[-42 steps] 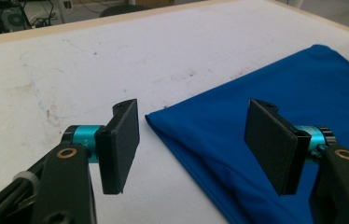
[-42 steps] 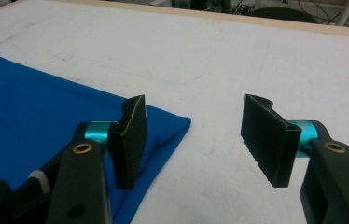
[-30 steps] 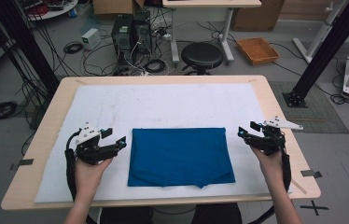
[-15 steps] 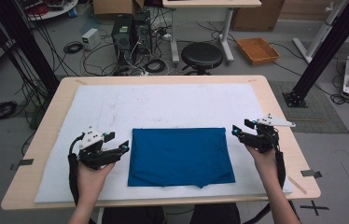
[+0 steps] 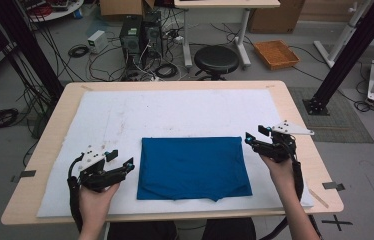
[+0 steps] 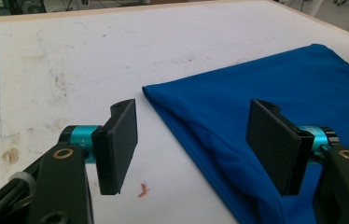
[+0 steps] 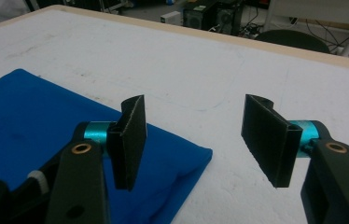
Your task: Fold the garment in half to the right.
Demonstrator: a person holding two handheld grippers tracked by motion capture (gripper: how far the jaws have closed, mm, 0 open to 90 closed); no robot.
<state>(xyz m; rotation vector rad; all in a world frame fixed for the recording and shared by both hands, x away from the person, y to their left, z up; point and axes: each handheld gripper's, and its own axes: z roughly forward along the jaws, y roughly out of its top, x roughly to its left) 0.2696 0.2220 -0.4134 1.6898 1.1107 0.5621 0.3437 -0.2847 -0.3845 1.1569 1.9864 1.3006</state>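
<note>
Surface (image 5: 295,107) with white mat (image 5: 185,112) – blue folded cloth (image 5: 192,167) flat at centre-front.

Left tool (image 5: 125,167) just beside cloth's left edge, jaws apart, nothing between. Right tool (image 5: 253,140) near cloth's far right corner, jaws apart, empty.

Risks, judged:
- Uneven pickup – one tool low on edge, other at far corner; lift likely skews fold.
- Jaws may catch top layer only – fold opens.
- Lower jaw may snag mat instead of sliding under cloth.
- Loose flap at front edge (image 5: 215,196) may drag out.
</note>
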